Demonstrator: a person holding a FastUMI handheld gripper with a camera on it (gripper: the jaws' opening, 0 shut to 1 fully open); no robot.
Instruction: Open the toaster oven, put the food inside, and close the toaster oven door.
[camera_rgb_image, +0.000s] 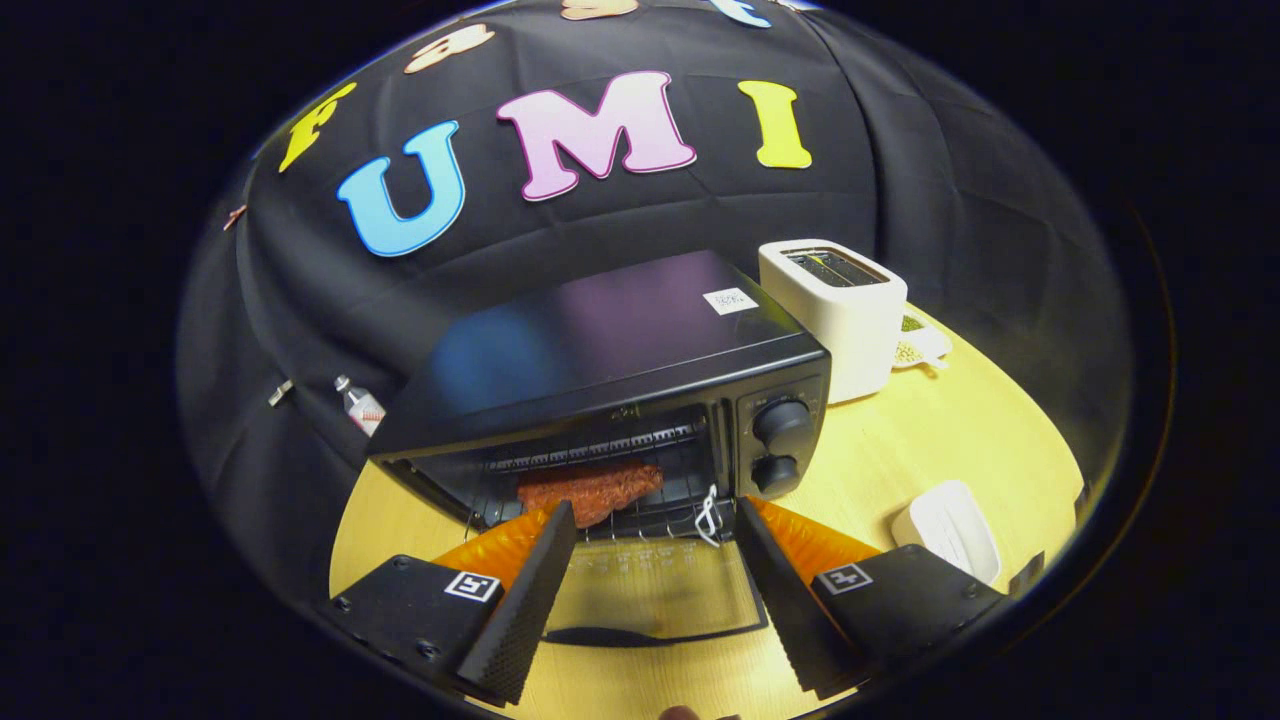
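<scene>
A small bottle (358, 404) is standing left of the shiny black toaster oven (620, 370). Inside the oven, flat bumpy red food (590, 488) is lying sideways on the wire rack. The gripper (655, 520) is spreading its ridged fingers over the lowered glass door (650, 590). A smooth white toaster (835, 310) is sitting right of the oven.

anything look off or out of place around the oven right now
Nothing looks damaged or spilled. The black toaster oven stands open, its glass door folded flat between the open gripper fingers, and the reddish-brown slab of food lies flat on the wire rack inside. Only the door is left to close.
</scene>
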